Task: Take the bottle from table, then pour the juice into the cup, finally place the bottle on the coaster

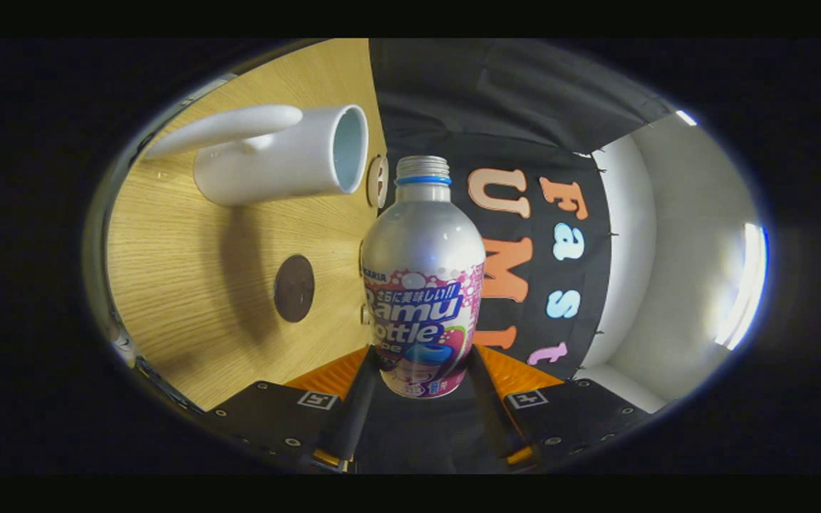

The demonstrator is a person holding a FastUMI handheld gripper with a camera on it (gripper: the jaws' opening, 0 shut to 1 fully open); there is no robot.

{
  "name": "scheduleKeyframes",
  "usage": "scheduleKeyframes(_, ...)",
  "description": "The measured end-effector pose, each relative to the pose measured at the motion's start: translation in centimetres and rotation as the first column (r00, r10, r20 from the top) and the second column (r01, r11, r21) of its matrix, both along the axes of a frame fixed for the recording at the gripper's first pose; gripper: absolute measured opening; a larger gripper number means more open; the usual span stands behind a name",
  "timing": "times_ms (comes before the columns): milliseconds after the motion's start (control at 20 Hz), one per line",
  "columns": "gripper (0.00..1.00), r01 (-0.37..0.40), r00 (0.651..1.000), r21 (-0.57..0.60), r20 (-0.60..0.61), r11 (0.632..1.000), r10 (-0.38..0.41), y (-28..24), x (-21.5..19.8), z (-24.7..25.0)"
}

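Gripper view, gripper clamping bottle, bottle base hidden

Here's the bottle, silver metal over the shoulder and neck, with a blue ring just under its bare grey threaded mouth. Its label runs pink and white, dotted with pale bubbles, with big white lettering on a blue band and a splash of blue and red near the base. Both fingers of the tool are pressed against the bottle's lower sides. Over on the surface, light oak-toned wood grain with fine streaks. The cup is plain white, its inside a pale bluish white. The coaster is a dark brown disc.
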State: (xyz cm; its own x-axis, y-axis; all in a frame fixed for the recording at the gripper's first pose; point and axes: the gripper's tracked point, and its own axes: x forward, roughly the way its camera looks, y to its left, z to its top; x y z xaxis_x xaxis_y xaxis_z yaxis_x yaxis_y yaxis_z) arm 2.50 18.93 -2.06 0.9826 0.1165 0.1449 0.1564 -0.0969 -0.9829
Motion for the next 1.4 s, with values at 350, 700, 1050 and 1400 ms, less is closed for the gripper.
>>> scheduleKeyframes(350, 0.71, -0.011, 1.0, -0.058, 0.011, 0.998, 0.011, 0.6, 0.1, 0.7)
scheduleKeyframes(700, 0.71, -0.007, 1.0, -0.112, 0.017, 0.994, 0.009, 0.6, 0.5, 1.1)
scheduleKeyframes(1050, 0.71, -0.011, 1.0, -0.161, 0.023, 0.987, 0.015, 0.9, 0.9, 1.6)
scheduleKeyframes(1400, 0.7, -0.014, 0.999, -0.206, 0.027, 0.978, 0.02, 1.3, 0.5, 1.3)
